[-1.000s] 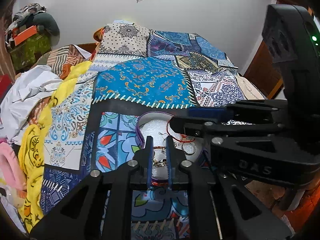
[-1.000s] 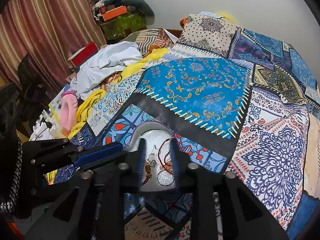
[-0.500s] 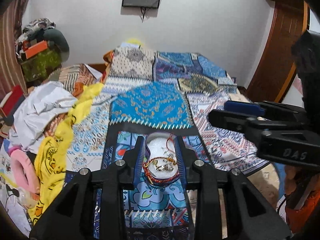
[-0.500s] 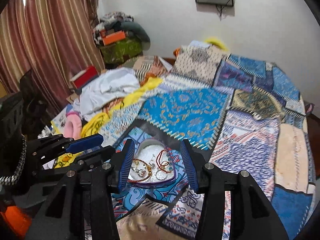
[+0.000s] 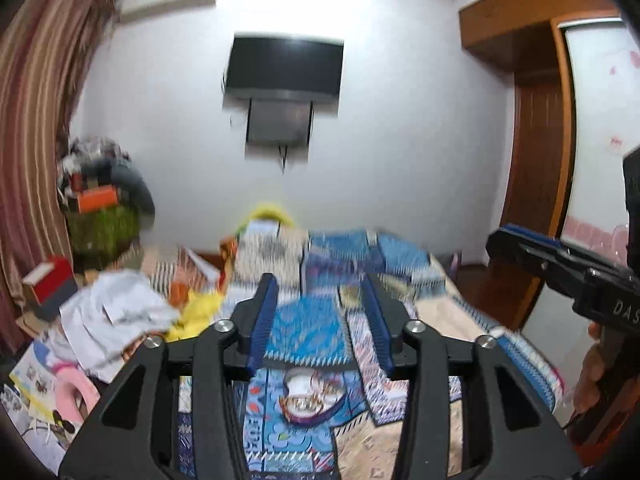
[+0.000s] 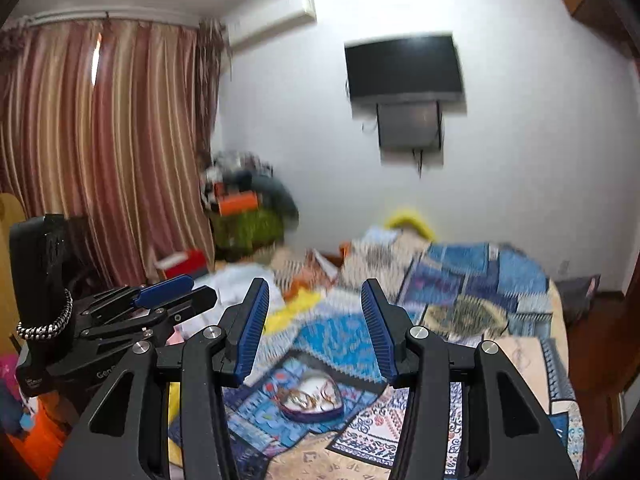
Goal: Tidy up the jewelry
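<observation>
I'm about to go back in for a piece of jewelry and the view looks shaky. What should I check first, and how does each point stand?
1. Left gripper open and empty: ok.
2. Right gripper open and empty: ok.
3. Heart-shaped jewelry box in view on the patterned bedspread, lid off: ok.
4. Jewelry inside the box: ok, but which pieces are tangled: cannot tell, blurred.
5. Grippers near enough to the box to pick: not ok, both are raised well back from it.
6. Image sharp enough to aim: not ok, motion blur in both wrist views.
</observation>
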Action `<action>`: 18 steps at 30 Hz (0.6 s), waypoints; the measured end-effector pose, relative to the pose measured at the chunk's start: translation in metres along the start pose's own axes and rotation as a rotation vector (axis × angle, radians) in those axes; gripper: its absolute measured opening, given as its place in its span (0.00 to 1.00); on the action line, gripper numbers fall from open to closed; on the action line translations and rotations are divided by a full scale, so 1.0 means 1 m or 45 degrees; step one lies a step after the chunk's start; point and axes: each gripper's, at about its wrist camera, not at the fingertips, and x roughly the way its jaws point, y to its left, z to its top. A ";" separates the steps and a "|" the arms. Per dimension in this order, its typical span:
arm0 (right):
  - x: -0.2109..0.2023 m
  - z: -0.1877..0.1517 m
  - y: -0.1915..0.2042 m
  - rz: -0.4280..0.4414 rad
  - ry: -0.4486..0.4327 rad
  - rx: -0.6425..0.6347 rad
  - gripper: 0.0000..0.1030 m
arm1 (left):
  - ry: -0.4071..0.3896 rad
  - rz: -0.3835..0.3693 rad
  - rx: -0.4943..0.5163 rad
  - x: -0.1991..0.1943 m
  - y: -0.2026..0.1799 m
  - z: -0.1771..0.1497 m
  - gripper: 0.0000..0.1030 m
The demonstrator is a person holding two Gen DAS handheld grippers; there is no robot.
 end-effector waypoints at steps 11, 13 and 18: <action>-0.041 -0.006 0.024 -0.224 -0.190 -0.038 0.99 | -0.164 0.061 0.011 -0.055 -0.017 0.006 0.98; -0.048 -0.007 0.024 -0.242 -0.203 -0.030 1.00 | -0.168 0.071 0.009 -0.058 -0.017 0.005 0.99; -0.045 -0.007 0.027 -0.253 -0.184 -0.032 1.00 | -0.164 0.080 -0.001 -0.065 -0.018 0.002 0.99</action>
